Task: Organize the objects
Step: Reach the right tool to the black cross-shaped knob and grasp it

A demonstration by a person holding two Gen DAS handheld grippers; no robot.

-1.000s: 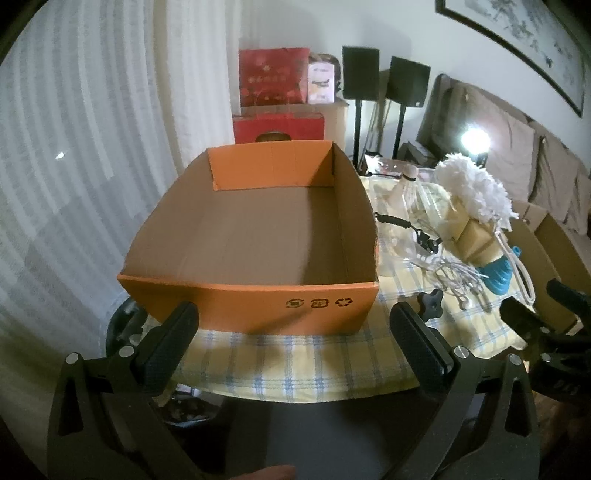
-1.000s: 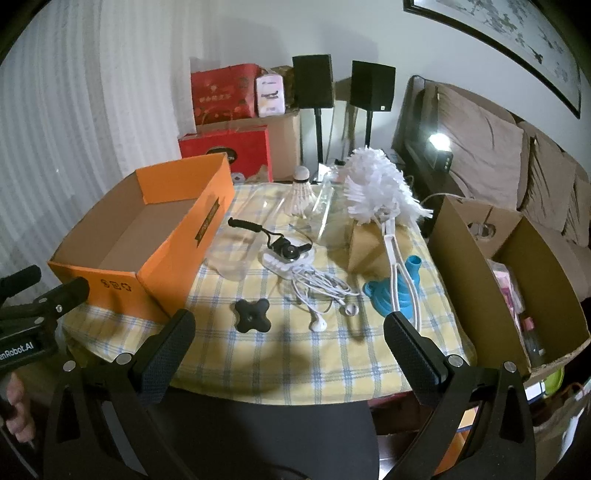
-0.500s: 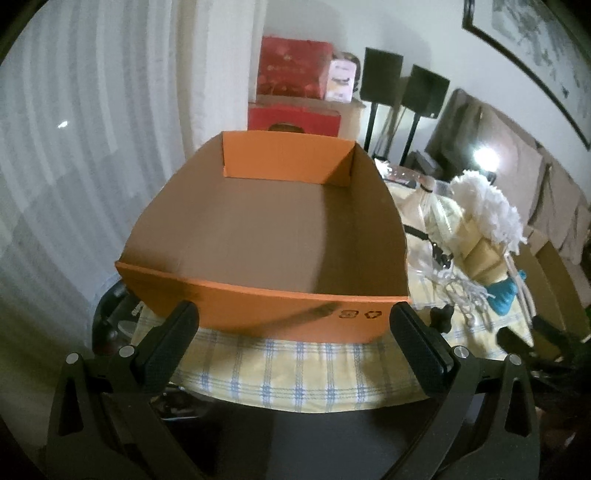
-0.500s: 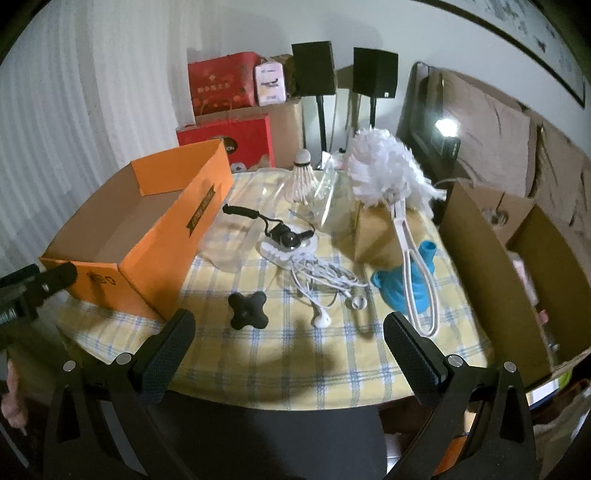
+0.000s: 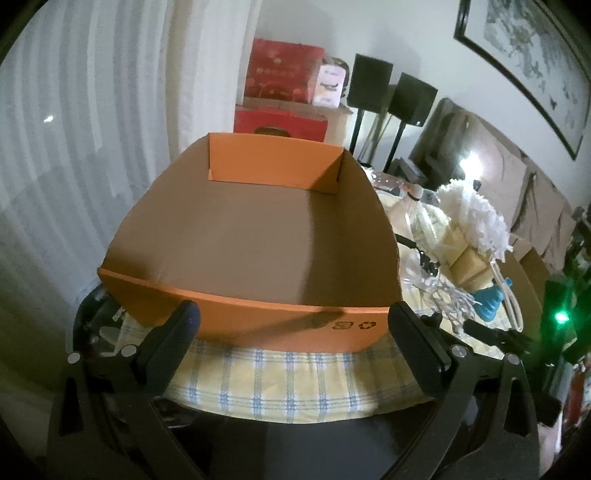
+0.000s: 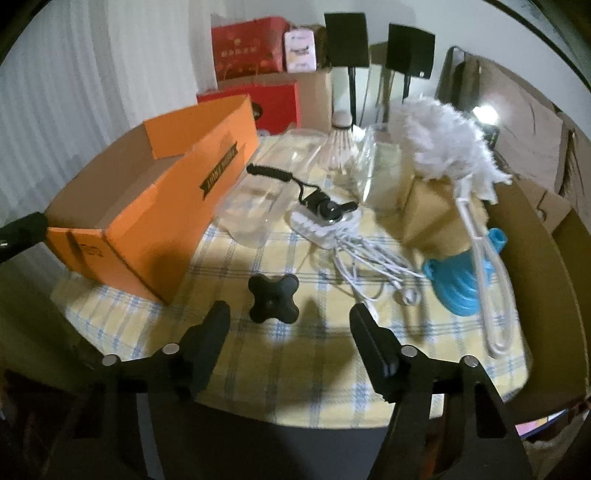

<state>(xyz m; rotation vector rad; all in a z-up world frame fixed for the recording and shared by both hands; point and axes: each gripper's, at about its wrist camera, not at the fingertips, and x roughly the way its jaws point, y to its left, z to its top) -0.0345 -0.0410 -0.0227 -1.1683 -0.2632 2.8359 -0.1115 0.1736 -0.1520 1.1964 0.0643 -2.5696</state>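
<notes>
An empty orange cardboard box (image 5: 255,240) stands on the checked tablecloth (image 5: 280,384); it also shows at the left in the right wrist view (image 6: 155,221). My left gripper (image 5: 291,328) is open and empty, just in front of the box's near wall. My right gripper (image 6: 290,325) is open and empty, just short of a black cross-shaped knob (image 6: 273,298). Beyond lie white earphones with a cable (image 6: 369,254), a black strap gadget (image 6: 325,206), a shuttlecock (image 6: 338,142), a white duster (image 6: 447,147) and a blue funnel (image 6: 458,284).
A clear plastic tray (image 6: 255,210) lies beside the box. A brown paper bag (image 6: 428,210) stands under the duster. An open brown carton (image 6: 546,280) stands at the table's right edge. Red gift boxes (image 6: 251,48) and two speakers (image 6: 347,33) stand behind.
My right gripper has moved forward and down towards the black knob, and its jaws have narrowed. My left gripper has come closer to the orange box.
</notes>
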